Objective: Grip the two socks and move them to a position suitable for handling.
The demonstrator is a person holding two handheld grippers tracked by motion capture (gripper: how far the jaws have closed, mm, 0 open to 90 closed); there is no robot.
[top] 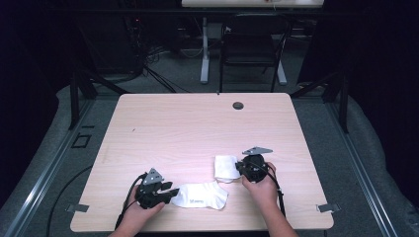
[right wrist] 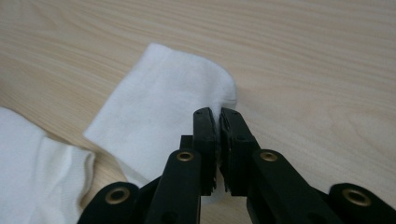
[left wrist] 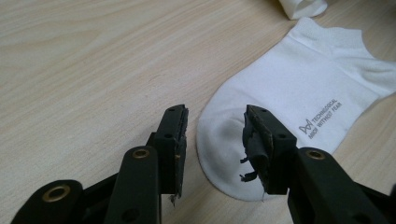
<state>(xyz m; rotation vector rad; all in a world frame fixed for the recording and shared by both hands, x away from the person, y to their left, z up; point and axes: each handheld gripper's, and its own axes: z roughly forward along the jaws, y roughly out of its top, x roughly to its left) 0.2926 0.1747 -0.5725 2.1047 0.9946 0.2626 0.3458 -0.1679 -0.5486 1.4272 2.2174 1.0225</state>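
A white ankle sock (top: 202,195) with grey lettering lies flat near the table's front edge. My left gripper (top: 170,192) is at its toe end. In the left gripper view the jaws (left wrist: 215,126) stand open, low over the table, with the toe of the sock (left wrist: 289,88) lying between the tips, untouched by the pads. A second white sock (top: 226,167), folded short, lies just right of the first one's cuff. My right gripper (top: 240,168) is at its right edge. Its jaws (right wrist: 218,114) are pressed together on the rim of the folded sock (right wrist: 159,107), white cloth showing between them.
The light wooden table (top: 197,123) has a round cable hole (top: 238,105) near its far edge. A dark chair (top: 249,44) and desk legs stand beyond the table. The flat sock's cuff (right wrist: 32,168) lies close to the folded sock.
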